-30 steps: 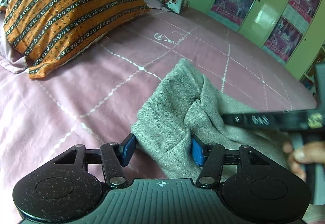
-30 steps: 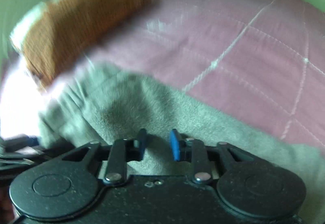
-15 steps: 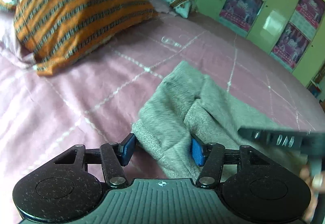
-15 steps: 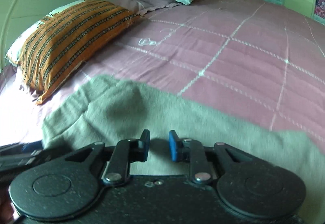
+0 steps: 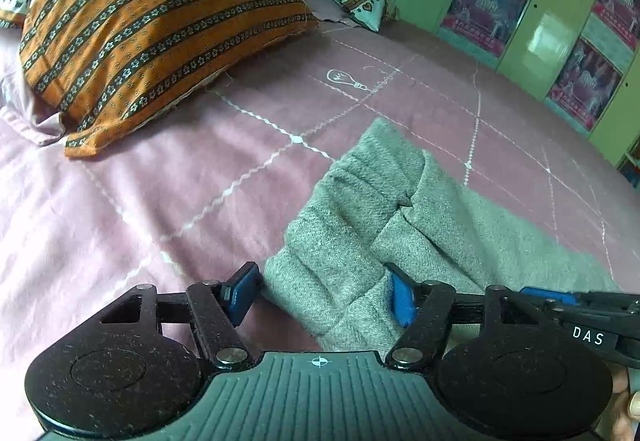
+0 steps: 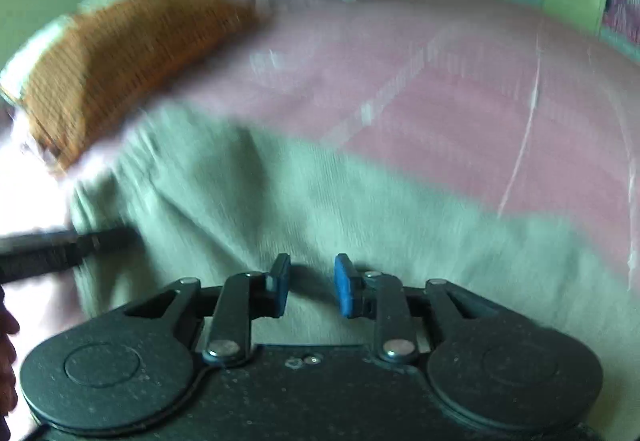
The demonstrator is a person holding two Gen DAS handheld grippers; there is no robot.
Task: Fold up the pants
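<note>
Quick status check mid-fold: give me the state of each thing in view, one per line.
grey pants: bunched and partly folded, lying on the bed.
left gripper: jaws open, just been widening, straddling the pants' near edge, pads not pressing.
right gripper: jaws narrowly open, just eased apart, above the cloth, nothing pinched.
orange pillow: lying at the head, clear of the pants.
pink bedsheet: spread flat under everything.

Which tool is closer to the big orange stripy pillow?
Left. The left tool sits at the grey pants' end facing the orange pillow; the right tool is farther along the pants, away from it.
</note>
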